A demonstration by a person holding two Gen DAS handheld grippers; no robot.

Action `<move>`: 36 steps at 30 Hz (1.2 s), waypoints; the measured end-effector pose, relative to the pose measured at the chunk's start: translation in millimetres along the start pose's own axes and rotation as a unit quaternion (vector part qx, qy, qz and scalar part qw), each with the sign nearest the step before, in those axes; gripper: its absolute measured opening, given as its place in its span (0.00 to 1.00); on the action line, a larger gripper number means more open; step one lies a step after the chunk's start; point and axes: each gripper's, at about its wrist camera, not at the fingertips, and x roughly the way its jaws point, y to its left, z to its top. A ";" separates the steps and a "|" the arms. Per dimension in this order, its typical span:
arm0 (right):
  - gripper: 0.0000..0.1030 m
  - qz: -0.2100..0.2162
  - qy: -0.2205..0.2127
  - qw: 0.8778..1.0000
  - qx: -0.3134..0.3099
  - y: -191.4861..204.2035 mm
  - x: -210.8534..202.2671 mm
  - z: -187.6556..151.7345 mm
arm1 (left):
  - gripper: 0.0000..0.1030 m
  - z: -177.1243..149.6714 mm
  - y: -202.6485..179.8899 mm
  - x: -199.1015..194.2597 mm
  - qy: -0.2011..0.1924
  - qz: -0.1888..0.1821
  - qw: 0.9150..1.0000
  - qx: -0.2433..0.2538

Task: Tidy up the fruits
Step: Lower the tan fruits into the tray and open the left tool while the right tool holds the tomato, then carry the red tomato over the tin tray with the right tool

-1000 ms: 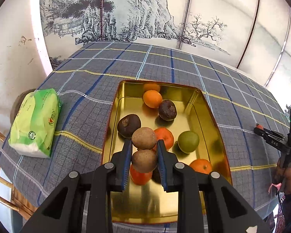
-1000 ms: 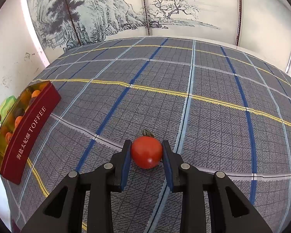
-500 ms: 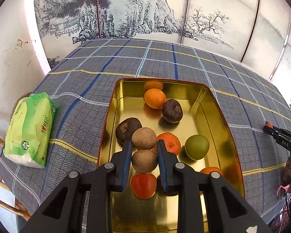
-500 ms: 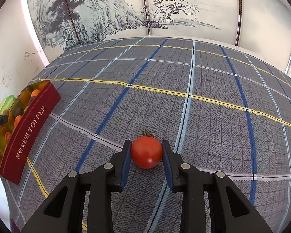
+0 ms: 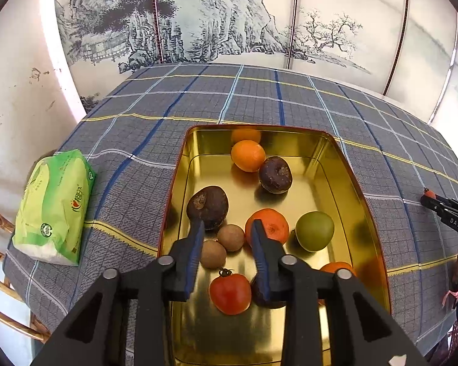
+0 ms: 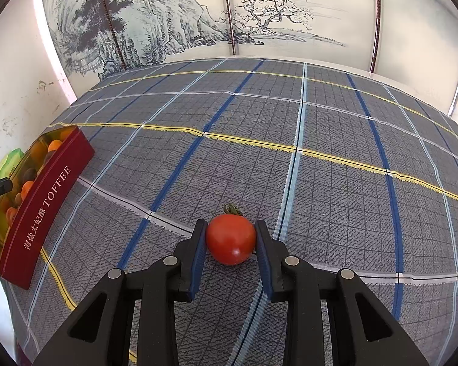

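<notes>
Two brown fruits (image 5: 222, 245) lie on the gold floor of the tin (image 5: 355, 183) between the parted pads of the left gripper (image 5: 227, 228), whose jaws are opening with neither pad pressing on them; the nearer one sits just beside the left pad, the farther one touches it from behind. Just beyond the left fingertip rests a dark brown fruit (image 5: 209, 202), and behind the right fingertip an orange (image 5: 270, 224), with a green fruit (image 5: 315, 231) beside it toward the tin's right wall. Nearer the camera, below the pads, a red tomato (image 5: 230, 292) with its green stalk lies on the tin floor, a dark fruit partly hidden beside it under the right finger, and another orange one (image 5: 336, 267) peeps out against the right wall. Toward the tin's far end sit a small orange (image 5: 248, 155) and a second dark fruit (image 5: 274, 174), touching (the far wall mirrors the orange). The tin stands on a grey plaid tablecloth (image 5: 137, 140), and a green tissue pack (image 5: 55, 201) lies near the cloth's left edge. Over on the right side, the right gripper (image 6: 230, 239) is clamped on a second red tomato (image 6: 230, 239), both blue pads against its sides, the fruit resting on the cloth well apart from the red-sided tin (image 6: 45, 201) at the table's left edge.
</notes>
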 end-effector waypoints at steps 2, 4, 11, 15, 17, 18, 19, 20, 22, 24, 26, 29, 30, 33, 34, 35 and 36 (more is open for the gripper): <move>0.31 0.000 0.000 1.000 0.000 -0.1 0.0 0.0 | 0.36 -2.3 -1.0 -3.6 -0.004 0.007 1.000 -0.001; 0.31 0.000 0.000 1.000 0.000 -0.1 0.0 0.0 | 0.46 -5.2 -2.9 -8.7 -0.011 0.018 1.000 0.000; 0.31 0.001 0.000 1.000 -0.002 -0.6 0.9 -0.3 | 0.52 -16.7 -12.7 -31.8 -0.032 0.029 0.999 0.000; 0.31 0.000 0.000 1.000 -0.008 2.8 0.3 -2.8 | 0.57 -22.8 -18.6 -43.9 -0.040 0.028 0.999 -0.002; 0.31 0.005 -0.003 1.000 -0.007 6.0 -3.1 -5.7 | 0.60 -25.9 -21.0 -49.9 -0.044 0.030 0.999 -0.001; 0.31 0.008 -0.004 1.000 -0.007 8.6 -5.1 -7.3 | 0.61 -27.0 -21.8 -52.3 -0.045 0.029 0.999 -0.002; 0.31 0.012 -0.005 1.000 -0.006 10.7 -7.2 -9.0 | 0.61 -27.9 -22.5 -54.2 -0.046 0.029 0.999 -0.002; 0.31 0.018 -0.007 1.000 -0.004 13.1 -10.3 -11.2 | 0.61 -29.6 -23.1 -56.9 -0.048 0.029 0.998 -0.002; 0.31 0.029 -0.008 1.000 0.000 16.8 -15.8 -14.5 | 0.61 -32.5 -24.0 -60.3 -0.049 0.029 0.998 -0.004; 0.31 0.042 -0.009 0.999 0.003 23.1 -21.2 -18.0 | 0.61 -36.9 -24.7 -63.9 -0.049 0.028 0.998 -0.005; 0.31 0.054 -0.011 0.998 0.002 31.5 -27.7 -21.4 | 0.61 -42.6 -25.4 -68.5 -0.051 0.028 0.998 -0.006; 0.31 0.069 -0.016 0.997 -0.005 47.3 -40.6 -25.3 | 0.61 -48.3 -26.5 -73.1 -0.050 0.027 0.998 -0.004; 0.31 0.075 -0.018 0.997 -0.008 52.0 -44.8 -26.0 | 0.61 -50.2 -27.0 -75.1 -0.050 0.028 0.998 -0.003; 0.31 0.089 -0.023 0.996 -0.015 68.2 -56.6 -26.6 | 0.61 -56.8 -29.4 -84.3 -0.056 0.032 0.998 0.005; 0.31 0.095 -0.026 0.995 -0.019 73.6 -61.1 -26.2 | 0.62 -58.7 -28.9 -87.8 -0.059 0.035 0.998 0.007; 0.31 0.099 -0.026 0.994 -0.022 78.9 -63.8 -25.2 | 0.62 -59.8 -28.2 -90.7 -0.062 0.038 0.997 0.007; 0.31 0.104 -0.028 0.994 -0.027 85.5 -66.6 -23.4 | 0.63 -61.5 -27.3 -94.2 -0.066 0.040 0.997 0.007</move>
